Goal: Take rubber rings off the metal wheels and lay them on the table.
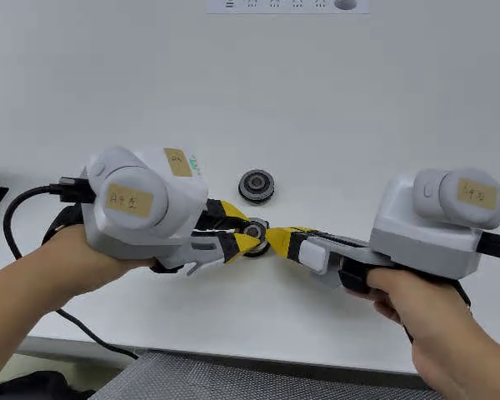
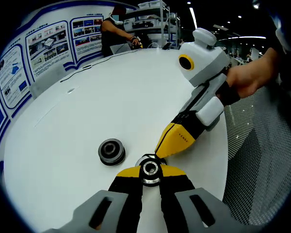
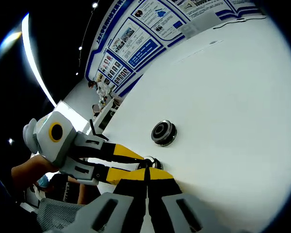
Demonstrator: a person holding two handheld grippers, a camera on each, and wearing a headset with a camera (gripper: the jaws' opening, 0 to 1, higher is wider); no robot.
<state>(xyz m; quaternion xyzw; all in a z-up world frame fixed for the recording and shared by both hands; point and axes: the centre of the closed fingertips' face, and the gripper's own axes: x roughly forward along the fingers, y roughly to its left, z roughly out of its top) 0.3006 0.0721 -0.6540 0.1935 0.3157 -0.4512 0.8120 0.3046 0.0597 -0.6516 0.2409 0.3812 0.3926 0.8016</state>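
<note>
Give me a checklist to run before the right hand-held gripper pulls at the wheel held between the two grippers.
1. Wheel clamped by the left hand-held gripper: ok, a jaw sits on each side of it.
2. Right hand-held gripper at the wheel's rim: ok, jaws together, tips against it.
3. Rubber ring actually pinched by the right jaws: cannot tell, too small to see.
4. Second wheel out of the way: ok, it lies apart, beyond the grippers.
5. Bare table to lay the ring on: ok.
</note>
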